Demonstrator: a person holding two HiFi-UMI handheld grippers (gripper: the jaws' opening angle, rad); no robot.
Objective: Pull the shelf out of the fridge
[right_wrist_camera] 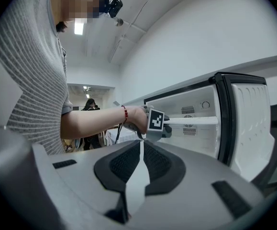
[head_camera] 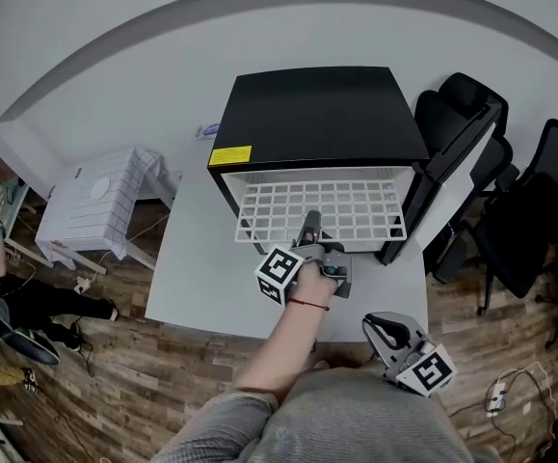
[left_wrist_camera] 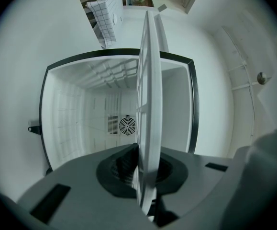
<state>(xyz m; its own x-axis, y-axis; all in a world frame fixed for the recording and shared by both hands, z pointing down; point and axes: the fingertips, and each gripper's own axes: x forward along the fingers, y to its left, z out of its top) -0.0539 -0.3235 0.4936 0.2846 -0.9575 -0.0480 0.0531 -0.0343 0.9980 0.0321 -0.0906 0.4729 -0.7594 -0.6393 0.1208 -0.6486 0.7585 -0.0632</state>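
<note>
Head view first: white wire shelf [head_camera: 322, 210] sticking part-way out of the black-topped fridge [head_camera: 317, 114], door [head_camera: 449, 186] swung wide at the right, front rail out over the grey worktop [head_camera: 197, 278]. On the middle of that rail, the left gripper [head_camera: 310, 224], pinched onto it. Low and near the body, the right gripper [head_camera: 382, 326], well apart from the fridge and touching nothing. Over to the left gripper view: shelf edge-on between the jaws, pads narrowed right down onto it, fan grille [left_wrist_camera: 127, 125] on the back wall of the cavity dead ahead. Looks like a centred grip, so good for a straight draw. Right gripper view now: jaws pressed together at the tips, nothing between them, just looking across at the hand [right_wrist_camera: 134, 121] and the shelf from the side, shelf close to level. To do it well — keep drawing straight back toward the body, keep the rail level to avoid jamming against the cavity walls, hold the pinch firm, no twisting. Probably worth bringing the idle gripper up under the rail ahead of full release from the cavity — insurance against a sudden droop.
</note>
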